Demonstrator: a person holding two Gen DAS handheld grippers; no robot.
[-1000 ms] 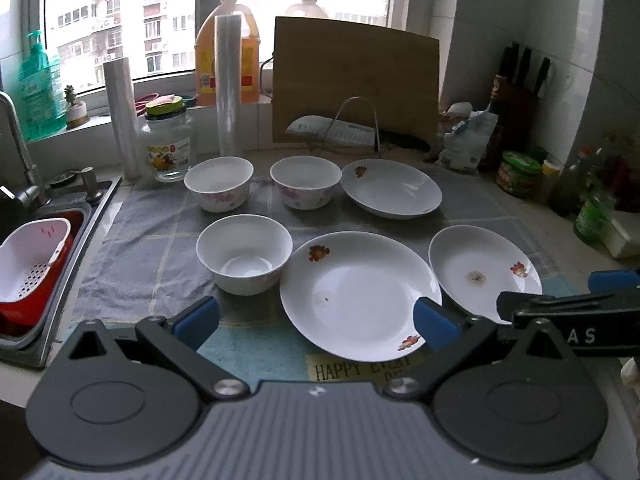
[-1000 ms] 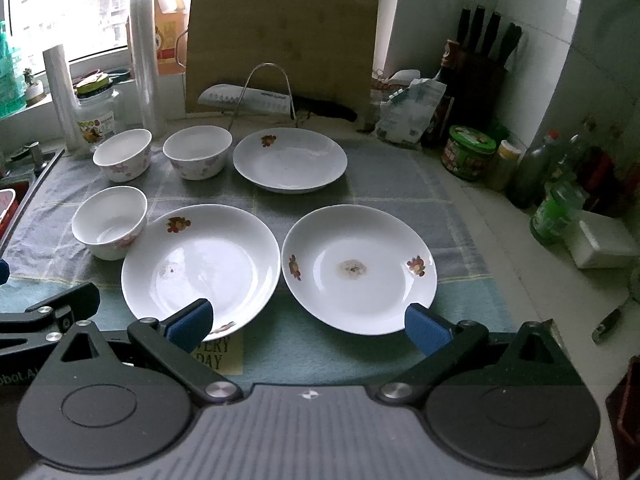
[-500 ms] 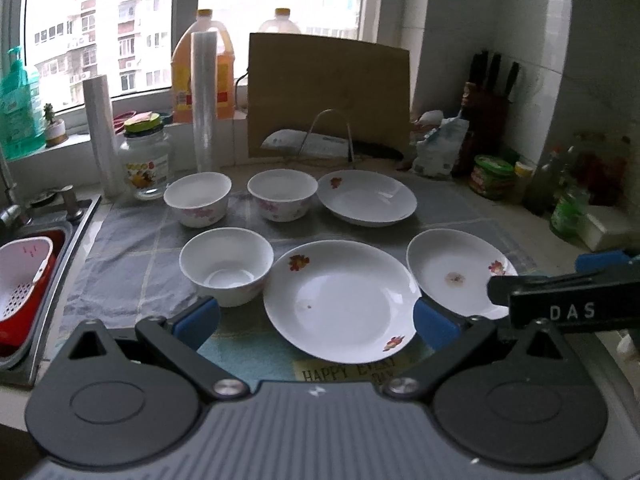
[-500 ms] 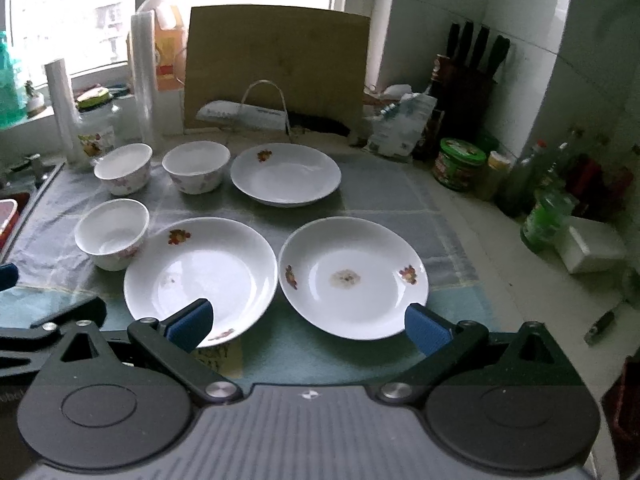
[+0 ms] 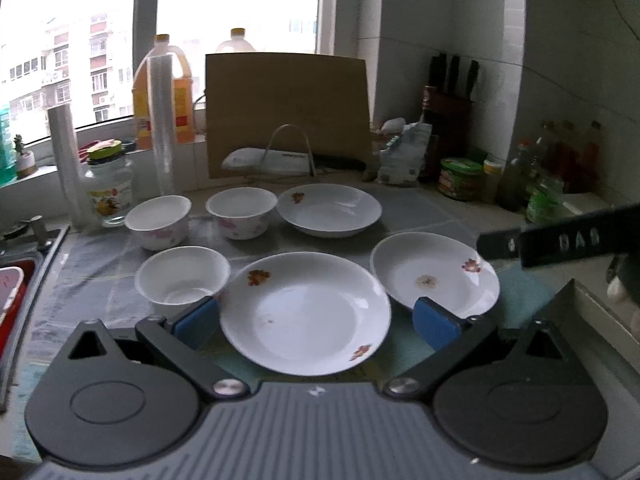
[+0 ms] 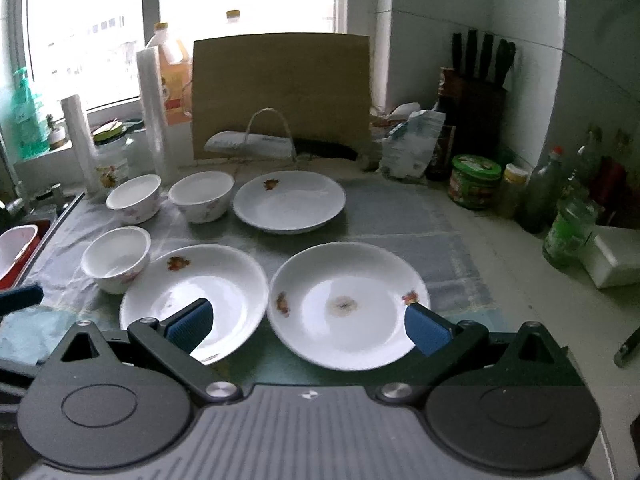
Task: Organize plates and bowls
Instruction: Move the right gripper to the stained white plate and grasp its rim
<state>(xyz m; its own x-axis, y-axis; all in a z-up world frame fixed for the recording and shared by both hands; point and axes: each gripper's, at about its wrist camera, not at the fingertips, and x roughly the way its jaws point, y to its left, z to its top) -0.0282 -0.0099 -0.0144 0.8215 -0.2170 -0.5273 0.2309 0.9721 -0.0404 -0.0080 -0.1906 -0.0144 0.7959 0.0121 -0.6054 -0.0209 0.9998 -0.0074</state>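
Lying on a grey cloth (image 6: 404, 216) across the desk (image 6: 520, 312) are 3 plates and 3 bowls, none stacked. Front row, left to right: a bowl (image 5: 182, 276), a large plate (image 5: 306, 312) and a plate with a brown mark at its centre (image 6: 348, 304). Back row: 2 bowls with pink flowers, the left bowl (image 5: 158, 220) and the middle bowl (image 5: 241, 212), then a far plate (image 5: 329, 209). The 2 front plates sit just beside each other, rims nearly touching; the front bowl sits just beside the large plate's left rim.

The left claw (image 5: 316, 318) hangs above the near edge of the large plate, its blue pads (image 5: 198, 322) wide apart and holding nothing. The right claw (image 6: 308, 326) hangs above the near edge of the marked plate, pads (image 6: 426, 334) likewise spread wide and empty; its left pad overlaps the large plate in view. Whether either claw touches a plate cannot be told.

Behind the dishes a cutting board (image 5: 286, 112) leans upright, with a wire rack (image 5: 290, 148) in front. A knife block (image 6: 480, 96) stands at the right wall beside a green-lidded tub (image 6: 474, 182) and bottles (image 6: 568, 224). At far left a sink (image 5: 16, 280) holds a red basket.
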